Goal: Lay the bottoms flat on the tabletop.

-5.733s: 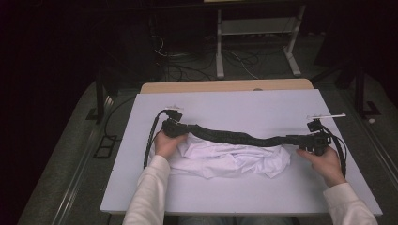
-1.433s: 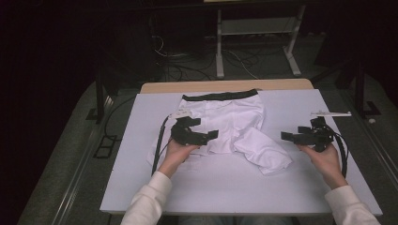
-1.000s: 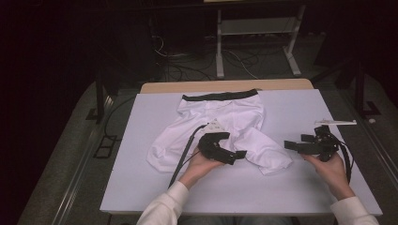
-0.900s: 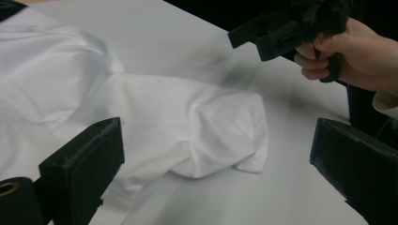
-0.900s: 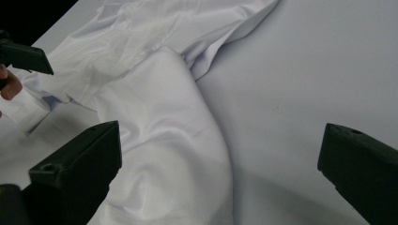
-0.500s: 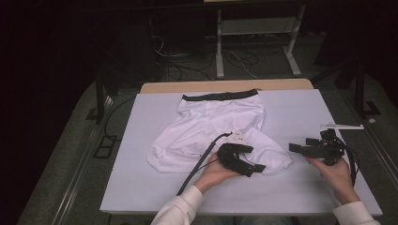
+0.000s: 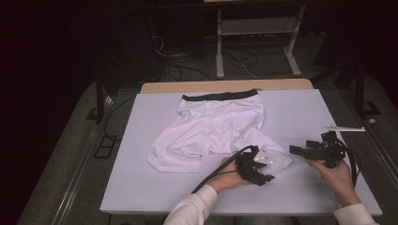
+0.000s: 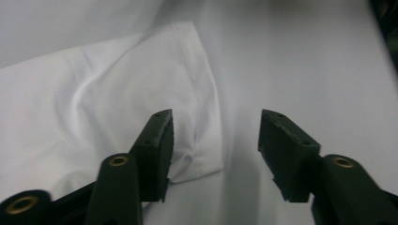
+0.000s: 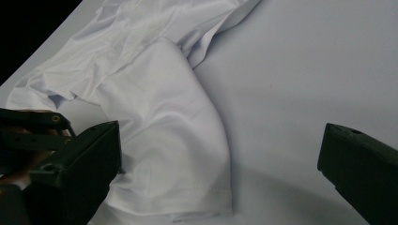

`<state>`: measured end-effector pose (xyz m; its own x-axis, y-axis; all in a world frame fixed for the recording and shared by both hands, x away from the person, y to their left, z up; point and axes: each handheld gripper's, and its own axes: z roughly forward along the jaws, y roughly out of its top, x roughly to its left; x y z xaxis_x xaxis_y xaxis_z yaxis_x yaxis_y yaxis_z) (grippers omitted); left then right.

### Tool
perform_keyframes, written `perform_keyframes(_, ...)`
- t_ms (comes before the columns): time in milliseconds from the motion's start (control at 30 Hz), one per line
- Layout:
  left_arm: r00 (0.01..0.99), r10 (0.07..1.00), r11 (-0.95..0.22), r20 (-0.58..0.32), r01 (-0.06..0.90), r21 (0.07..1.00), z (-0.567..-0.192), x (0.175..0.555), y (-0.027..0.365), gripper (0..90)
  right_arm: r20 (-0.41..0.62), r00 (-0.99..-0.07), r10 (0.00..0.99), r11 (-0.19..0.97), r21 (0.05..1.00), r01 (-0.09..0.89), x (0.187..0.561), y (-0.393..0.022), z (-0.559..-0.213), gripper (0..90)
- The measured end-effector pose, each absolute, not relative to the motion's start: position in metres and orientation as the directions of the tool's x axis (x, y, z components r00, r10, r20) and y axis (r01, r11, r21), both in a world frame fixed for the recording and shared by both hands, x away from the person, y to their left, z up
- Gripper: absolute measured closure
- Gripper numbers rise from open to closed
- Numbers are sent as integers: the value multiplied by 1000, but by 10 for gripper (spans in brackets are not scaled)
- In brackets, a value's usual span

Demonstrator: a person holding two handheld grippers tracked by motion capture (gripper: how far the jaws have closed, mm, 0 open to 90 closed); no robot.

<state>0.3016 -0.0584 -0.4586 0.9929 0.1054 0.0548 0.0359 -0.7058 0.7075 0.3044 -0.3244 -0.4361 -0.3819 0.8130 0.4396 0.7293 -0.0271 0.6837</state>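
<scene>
White shorts (image 7: 213, 129): spread flat mid-table, black waistband at the far edge. Left gripper (image 7: 256, 168) has crossed from the shorts' left leg to the right leg hem, jaws just closing around its corner, not yet pinching. Right gripper (image 7: 314, 151): released, just right of the shorts; a fold likely follows.

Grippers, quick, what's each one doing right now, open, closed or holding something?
Left gripper: open, fingers have just been closing around the hem corner of the white shorts, not yet pinching it.
Right gripper: open wide, holding nothing.
</scene>
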Motion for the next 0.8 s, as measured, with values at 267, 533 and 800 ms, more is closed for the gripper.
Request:
perform_keyframes(267,981,139,-739,135,12,674,-453,305,-63,859,444,-376,813,-30,677,736,293,-330,-437,1)
perform_keyframes(533,977,158,-718,140,17,695,-423,296,-17,865,439,-388,810,-17,680,733,290,-325,-436,1)
perform_keyframes(800,978,165,-761,128,44,648,-435,275,37,863,434,-410,802,18,669,743,291,-311,-438,3)
